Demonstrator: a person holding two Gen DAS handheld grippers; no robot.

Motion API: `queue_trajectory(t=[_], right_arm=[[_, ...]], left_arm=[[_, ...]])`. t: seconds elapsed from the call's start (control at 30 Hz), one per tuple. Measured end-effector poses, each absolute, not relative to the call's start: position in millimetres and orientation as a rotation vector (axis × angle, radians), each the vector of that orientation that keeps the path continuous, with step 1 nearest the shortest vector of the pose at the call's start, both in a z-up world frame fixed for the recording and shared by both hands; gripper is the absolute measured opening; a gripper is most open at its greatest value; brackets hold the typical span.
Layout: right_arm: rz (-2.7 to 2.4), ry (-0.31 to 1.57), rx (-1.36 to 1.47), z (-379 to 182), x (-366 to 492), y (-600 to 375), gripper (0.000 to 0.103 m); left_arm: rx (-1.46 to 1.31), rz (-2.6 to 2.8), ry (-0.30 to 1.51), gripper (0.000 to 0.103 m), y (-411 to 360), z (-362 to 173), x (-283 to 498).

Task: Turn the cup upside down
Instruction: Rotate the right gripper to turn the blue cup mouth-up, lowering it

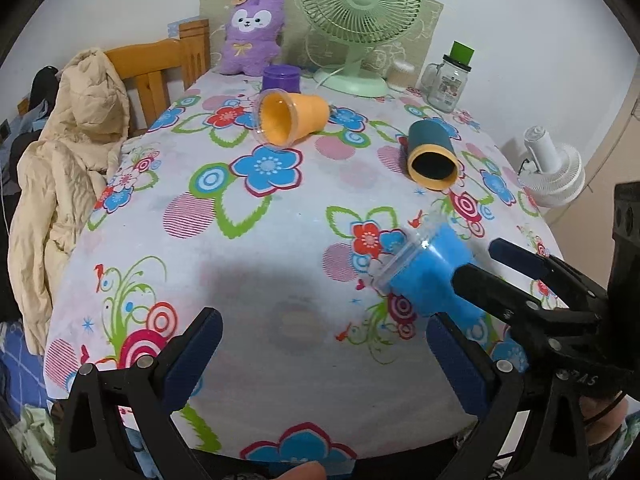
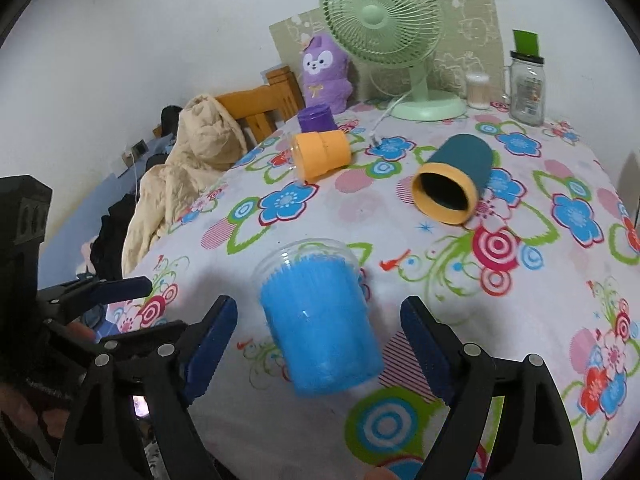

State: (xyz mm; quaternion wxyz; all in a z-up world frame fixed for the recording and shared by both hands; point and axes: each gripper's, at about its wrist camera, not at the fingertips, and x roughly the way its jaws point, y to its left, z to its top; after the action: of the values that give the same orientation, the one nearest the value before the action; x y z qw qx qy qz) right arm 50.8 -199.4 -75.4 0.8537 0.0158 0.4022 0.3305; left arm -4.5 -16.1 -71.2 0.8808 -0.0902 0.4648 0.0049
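Observation:
A blue cup (image 2: 324, 328) with a clear rim lies on its side on the flowered tablecloth, mouth pointing away. My right gripper (image 2: 320, 348) is open, its fingers on either side of the cup with gaps on both sides. In the left wrist view the blue cup (image 1: 432, 276) lies at the right, between the right gripper's fingers (image 1: 480, 276). My left gripper (image 1: 320, 360) is open and empty over the cloth near the table's front edge. An orange cup (image 1: 294, 118) and a dark teal cup with an orange rim (image 1: 432, 156) also lie on their sides farther back.
A purple cup (image 1: 282, 78) stands behind the orange one. A green fan (image 1: 360, 20), a purple plush toy (image 1: 250, 32) and a glass jar (image 1: 446, 80) stand at the back edge. A beige jacket (image 1: 64, 168) hangs over a wooden chair at the left.

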Motion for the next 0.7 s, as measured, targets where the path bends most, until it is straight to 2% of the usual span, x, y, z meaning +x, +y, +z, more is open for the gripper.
queue_trajectory(t=[0.17, 0.7], right_arm=[[0.698, 0.842, 0.122, -71.3, 51.4, -234.1, 0.086], [0.644, 0.826, 0.051, -74.6, 50.9, -280.5, 0.086]], left_arm=[[-0.201, 0.002, 0.964, 0.103, -35.1, -73.9, -0.9], [-0.175, 0.005, 0.982, 0.103, -86.0, -74.8, 19.8]])
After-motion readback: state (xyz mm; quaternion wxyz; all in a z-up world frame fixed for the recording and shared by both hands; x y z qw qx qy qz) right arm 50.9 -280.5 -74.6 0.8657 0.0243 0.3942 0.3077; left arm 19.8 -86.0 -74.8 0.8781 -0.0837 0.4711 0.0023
